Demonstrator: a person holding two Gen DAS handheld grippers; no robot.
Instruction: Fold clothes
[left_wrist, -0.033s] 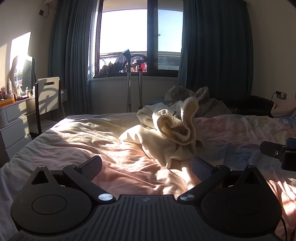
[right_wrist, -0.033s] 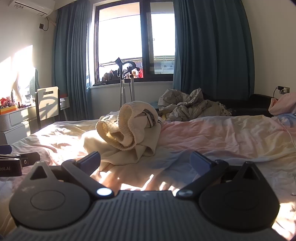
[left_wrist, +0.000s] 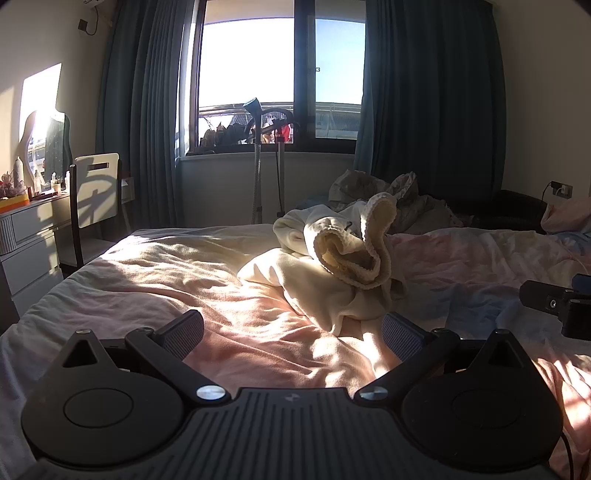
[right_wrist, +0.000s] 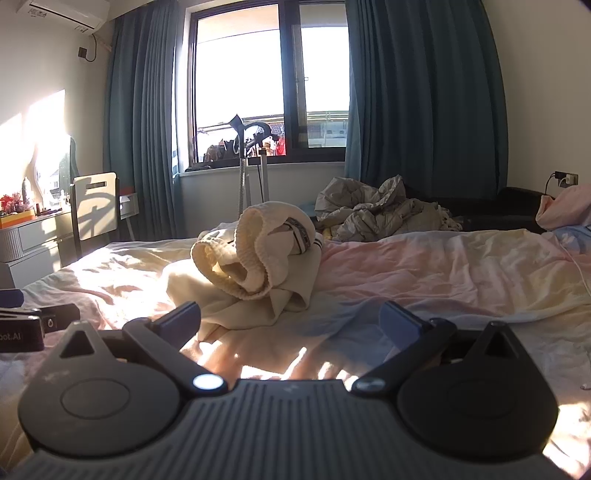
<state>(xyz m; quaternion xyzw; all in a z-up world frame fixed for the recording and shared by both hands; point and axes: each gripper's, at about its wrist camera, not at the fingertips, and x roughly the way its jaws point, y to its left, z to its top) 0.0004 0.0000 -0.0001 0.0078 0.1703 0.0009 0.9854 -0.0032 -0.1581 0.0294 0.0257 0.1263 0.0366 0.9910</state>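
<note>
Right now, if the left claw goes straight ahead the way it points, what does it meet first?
Probably the pink bed cover just ahead, since the open left claw tilts slightly down. The cream garment lies a little further on, towards the right finger. Depth is hard to judge here.

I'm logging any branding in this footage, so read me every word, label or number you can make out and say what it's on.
"bot.AI", cut off at the frame's left edge: on the black body of the left gripper, seen in the right wrist view.
Print on the air conditioner: too small to read.
Striped band on the cream garment: blurred, unreadable.
Nothing else readable.
</note>
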